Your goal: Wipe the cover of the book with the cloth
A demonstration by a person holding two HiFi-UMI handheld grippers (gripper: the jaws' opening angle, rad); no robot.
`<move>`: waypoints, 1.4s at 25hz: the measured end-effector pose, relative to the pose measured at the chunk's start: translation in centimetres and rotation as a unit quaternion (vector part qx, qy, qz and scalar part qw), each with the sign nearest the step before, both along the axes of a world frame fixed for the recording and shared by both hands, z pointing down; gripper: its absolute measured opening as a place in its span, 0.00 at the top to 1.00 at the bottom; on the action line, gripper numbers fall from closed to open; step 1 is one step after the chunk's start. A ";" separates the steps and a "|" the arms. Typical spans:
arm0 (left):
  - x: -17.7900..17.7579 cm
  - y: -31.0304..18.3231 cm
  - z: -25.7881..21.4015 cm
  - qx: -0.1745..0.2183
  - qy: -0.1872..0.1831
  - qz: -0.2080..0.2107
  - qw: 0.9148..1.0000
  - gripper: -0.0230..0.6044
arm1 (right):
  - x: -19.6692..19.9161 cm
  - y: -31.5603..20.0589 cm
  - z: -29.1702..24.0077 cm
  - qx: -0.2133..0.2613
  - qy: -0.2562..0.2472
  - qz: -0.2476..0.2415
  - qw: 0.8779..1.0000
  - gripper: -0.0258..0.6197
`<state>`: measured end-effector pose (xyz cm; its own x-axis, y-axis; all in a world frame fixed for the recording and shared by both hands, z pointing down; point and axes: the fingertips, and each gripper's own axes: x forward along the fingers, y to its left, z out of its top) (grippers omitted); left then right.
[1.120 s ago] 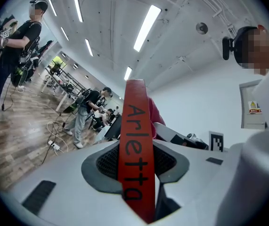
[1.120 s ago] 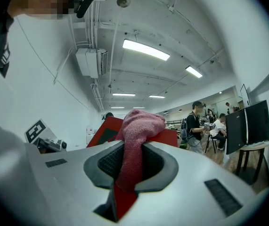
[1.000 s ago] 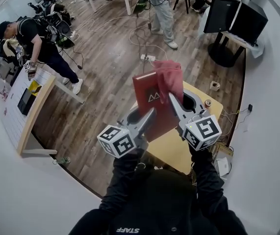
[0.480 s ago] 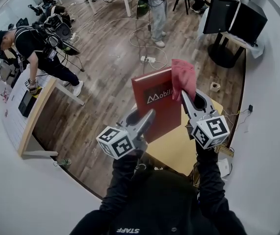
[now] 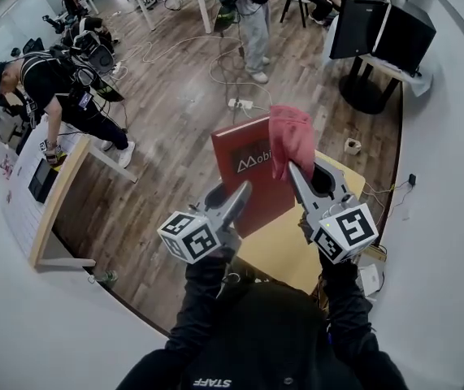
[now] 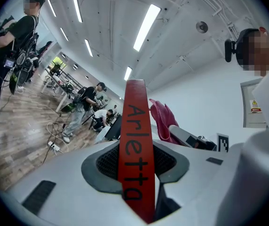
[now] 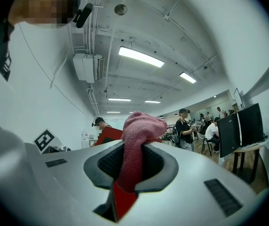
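Right gripper (image 5: pixel 294 170), clamped on the cloth (image 5: pixel 290 139), holds it at the upper right of the book (image 5: pixel 244 177), which the left gripper (image 5: pixel 245 188) grips upright by its lower edge.

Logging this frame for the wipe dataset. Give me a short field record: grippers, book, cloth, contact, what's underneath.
left gripper: shut on the red hardcover book, spine facing its camera
right gripper: shut on the pink terry cloth
book pose: held up in the air, front cover with white lettering towards the person
contact: cloth lies over the cover's upper right part, hiding the end of the lettering
underneath: yellow wooden table
task state: wiping appears under way
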<state>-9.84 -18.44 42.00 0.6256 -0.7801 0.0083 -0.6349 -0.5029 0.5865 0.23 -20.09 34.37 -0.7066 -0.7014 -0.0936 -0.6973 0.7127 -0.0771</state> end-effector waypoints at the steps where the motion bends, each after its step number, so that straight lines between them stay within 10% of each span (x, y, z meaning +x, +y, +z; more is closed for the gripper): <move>1: 0.1 -0.2 0.0 0.000 0.000 0.001 1.000 0.68 | -0.5 0.3 -0.1 0.000 -0.002 -0.008 1.000 0.84; 13: 1.4 -1.1 -0.7 0.006 -0.001 0.013 1.000 0.68 | -5.9 3.2 0.9 -0.012 0.013 -0.100 0.995 0.84; 35: 0.8 -1.7 -1.8 0.014 0.031 0.026 0.999 0.68 | -2.1 -1.2 4.3 -0.044 0.030 -0.028 0.998 0.84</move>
<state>-9.05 -20.14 40.17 0.6635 -0.7463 -0.0527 -0.5707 -0.5503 0.6095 -1.92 -21.26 38.63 -0.7478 -0.6639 0.0100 -0.6613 0.7433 -0.1013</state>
